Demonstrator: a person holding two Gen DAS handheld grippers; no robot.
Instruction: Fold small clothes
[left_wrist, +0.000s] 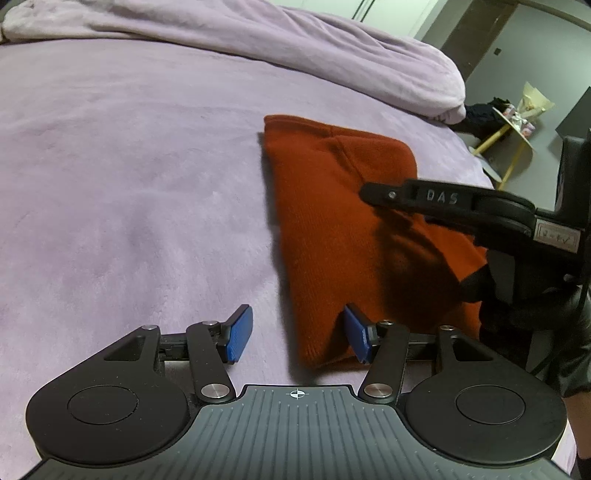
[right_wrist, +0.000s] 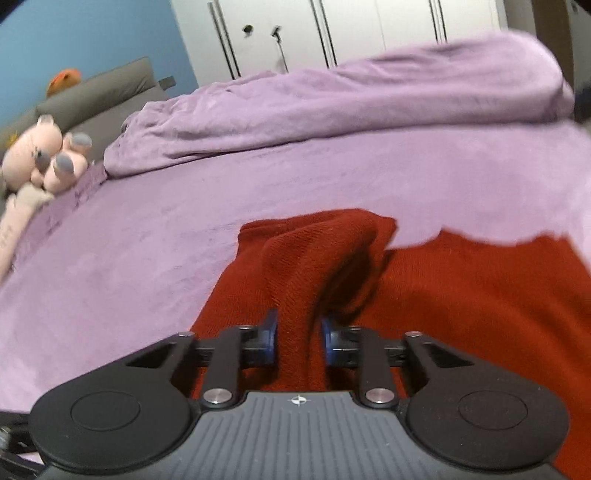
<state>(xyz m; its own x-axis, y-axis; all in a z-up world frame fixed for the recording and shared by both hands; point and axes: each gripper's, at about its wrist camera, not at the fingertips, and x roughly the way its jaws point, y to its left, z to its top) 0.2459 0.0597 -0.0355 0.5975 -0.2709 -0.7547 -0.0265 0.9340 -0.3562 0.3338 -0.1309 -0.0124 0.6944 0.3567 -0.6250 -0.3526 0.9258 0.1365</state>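
Note:
A rust-red knit garment (left_wrist: 340, 229) lies folded on the purple bed cover (left_wrist: 129, 184). My left gripper (left_wrist: 297, 336) is open at the garment's near left corner; its right blue pad (left_wrist: 356, 338) rests against the cloth edge, its left pad (left_wrist: 240, 334) over the bare cover. In the right wrist view my right gripper (right_wrist: 298, 338) is shut on a raised fold of the red garment (right_wrist: 306, 266), lifting it into a ridge. The right gripper also shows in the left wrist view (left_wrist: 373, 194), over the garment's right side.
A bunched purple duvet (left_wrist: 295, 48) lies along the far side of the bed. Pink plush toys (right_wrist: 44, 155) sit at the head by a grey headboard (right_wrist: 96, 92). A small yellow-legged table (left_wrist: 513, 125) stands beyond the bed edge. White wardrobe doors (right_wrist: 332, 29) are behind.

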